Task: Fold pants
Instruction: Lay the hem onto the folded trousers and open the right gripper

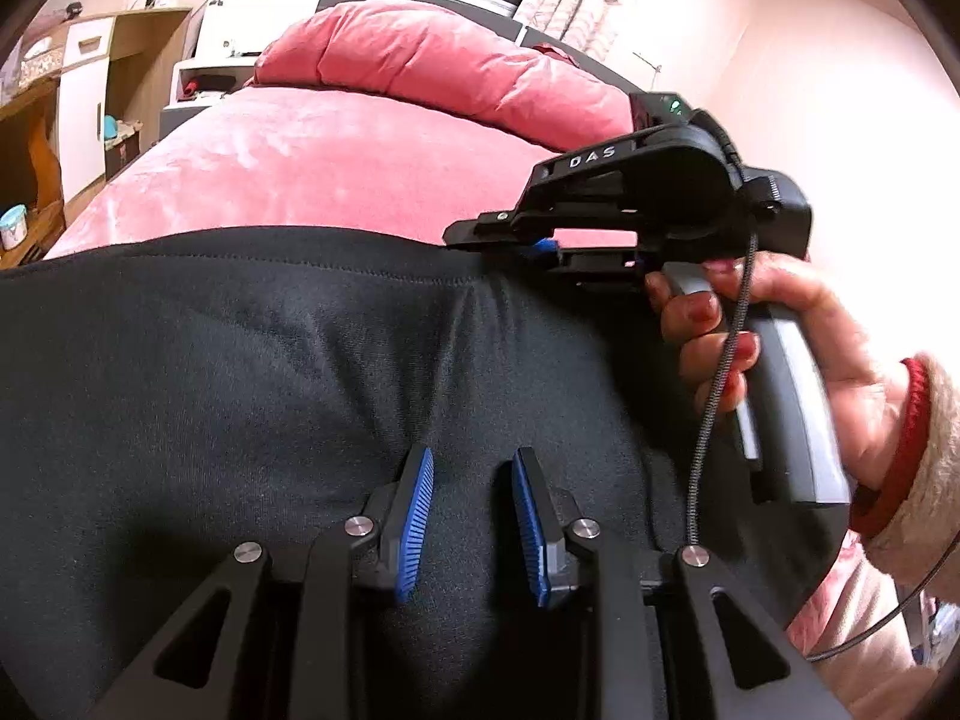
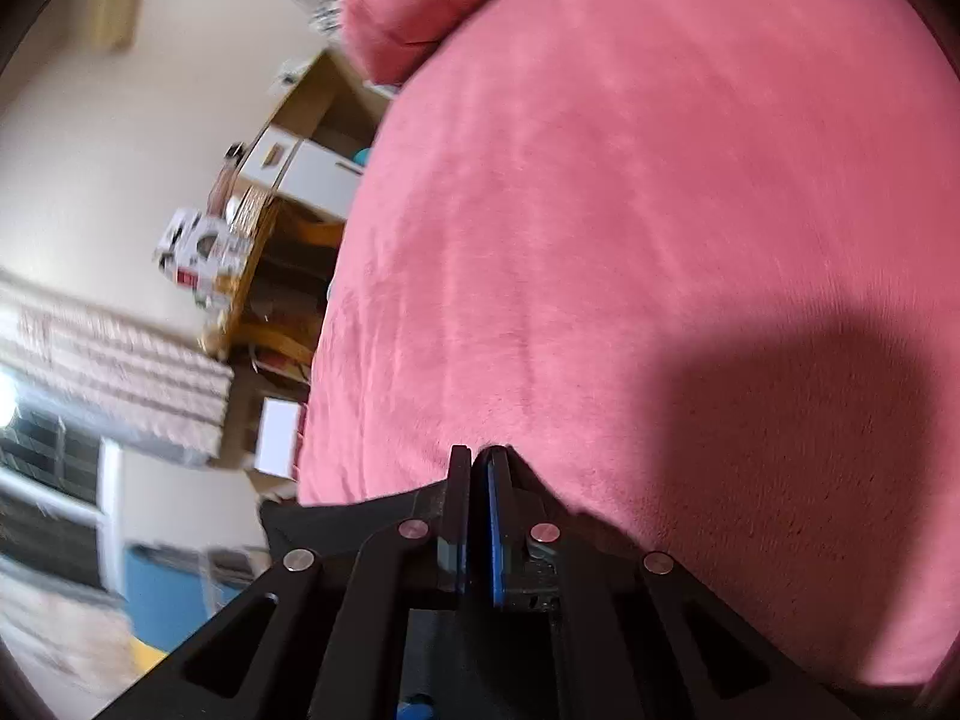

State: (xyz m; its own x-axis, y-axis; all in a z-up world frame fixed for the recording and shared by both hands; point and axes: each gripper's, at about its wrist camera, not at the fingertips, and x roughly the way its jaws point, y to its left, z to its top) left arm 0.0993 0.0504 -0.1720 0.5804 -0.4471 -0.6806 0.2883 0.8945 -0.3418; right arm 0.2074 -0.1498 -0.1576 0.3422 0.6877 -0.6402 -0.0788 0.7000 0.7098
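At the far left a wooden cabinet (image 1: 90, 90) with white doors stands by the wall. Beside it the bed (image 1: 312, 156) runs away from the camera under a plush pink cover, with a puffy pink quilt (image 1: 432, 60) bunched at its far end. The pants (image 1: 270, 372) lie on the near part of the bed, a matte, finely knit black cloth with soft creases; one stitched, hemmed edge runs left to right along their far side, so their visible span lies across the bed. The left gripper (image 1: 474, 522) hovers close over this cloth with its ribbed blue pads apart and nothing between them. To the right, the right gripper (image 1: 543, 249), a black plastic body lettered "DAS", sits at the far hem of the pants in a hand (image 1: 798, 360) with a red-cuffed fuzzy sleeve. From its own camera, its jaws are closed together; whether they pinch the cloth is not visible.
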